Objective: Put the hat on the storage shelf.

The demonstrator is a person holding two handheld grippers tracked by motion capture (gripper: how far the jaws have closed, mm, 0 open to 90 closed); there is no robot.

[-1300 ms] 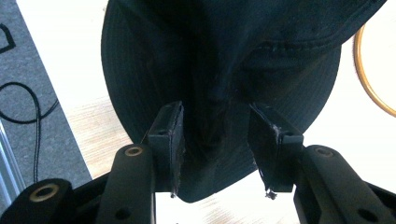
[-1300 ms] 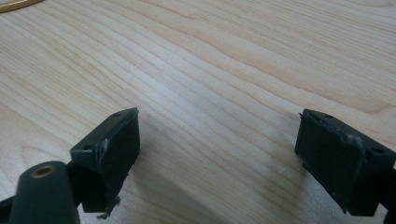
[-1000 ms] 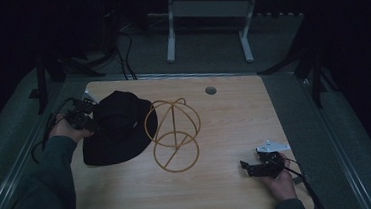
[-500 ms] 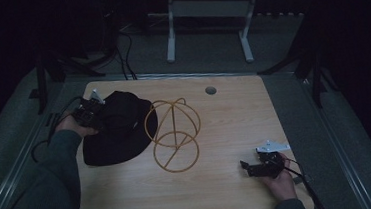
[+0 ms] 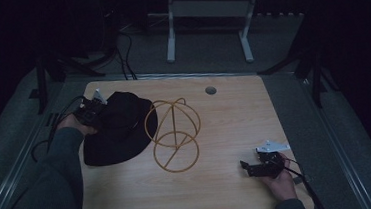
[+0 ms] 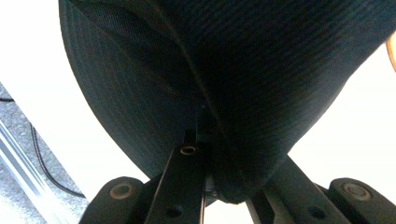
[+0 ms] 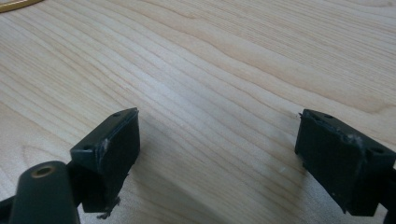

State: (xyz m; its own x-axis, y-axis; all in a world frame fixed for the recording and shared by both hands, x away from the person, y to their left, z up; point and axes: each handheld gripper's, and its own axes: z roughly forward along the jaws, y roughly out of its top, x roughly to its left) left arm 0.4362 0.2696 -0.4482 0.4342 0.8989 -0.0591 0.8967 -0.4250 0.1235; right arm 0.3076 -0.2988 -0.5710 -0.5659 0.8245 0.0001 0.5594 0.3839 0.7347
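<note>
Nearest the person, at the front right corner of the worktop (image 5: 230, 191), the right gripper (image 5: 251, 169) rests low in the right hand (image 5: 278, 181); in the right gripper view its jaws stand wide apart with only bare wood grain between them, holding nothing. Mid-table, the gold wire stand (image 5: 173, 134) sits upright: a ring base with arched hoops above, free of both grippers. Just left of it and touching its hoop lies the black bucket hat (image 5: 118, 132), crown up, brim spread flat on the wood. At the hat's far left edge is the left gripper (image 5: 92, 111), held in the left hand (image 5: 72, 124). Its jaws have just been closing, and in the left gripper view they are pinched onto a fold of the hat brim (image 6: 224, 107), fabric bunched between them and rising in front of the lens. Judgement on handling: the hat is woven cloth, light and limp, so it should droop and swing from a single pinch rather than hold its form; not fragile, not slippery. The brim edge is the sensible hold, as the crown would collapse. A second pinch on the opposite brim would keep it open for lowering over the stand, which looks light enough to be nudged. Beyond, a grommet hole (image 5: 211, 90) sits near the far edge.
</note>
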